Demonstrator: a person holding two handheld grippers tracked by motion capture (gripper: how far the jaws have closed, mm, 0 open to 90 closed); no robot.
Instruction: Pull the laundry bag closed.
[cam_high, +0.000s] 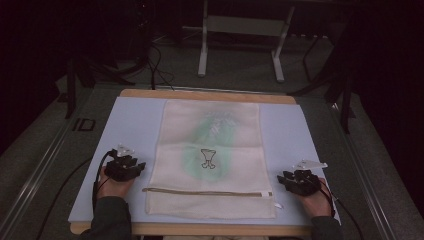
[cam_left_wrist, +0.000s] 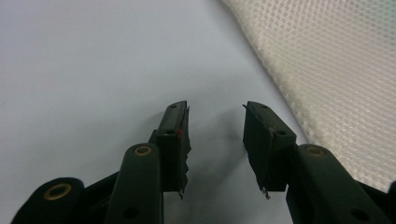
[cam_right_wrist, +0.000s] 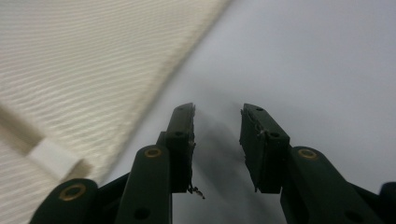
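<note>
A cream mesh bag (cam_high: 210, 160) lies flat in the middle of a pale blue mat (cam_high: 135, 125), with something green showing through it and a zipper (cam_high: 205, 192) across its near end. My left gripper (cam_high: 131, 161) rests on the mat just left of the bag, open with nothing between its jaws; the bag's edge (cam_left_wrist: 327, 84) runs to the right of the left gripper (cam_left_wrist: 215, 126). My right gripper (cam_high: 290, 177) sits on the mat right of the bag, open and empty. The bag's weave (cam_right_wrist: 84, 70) and a white tab (cam_right_wrist: 53, 156) lie left of the right gripper (cam_right_wrist: 217, 123).
The mat covers a wooden board (cam_high: 210, 95) whose far edge shows beyond it. A metal stand (cam_high: 240, 45) is on the floor behind the table. Bare mat lies on both sides of the bag.
</note>
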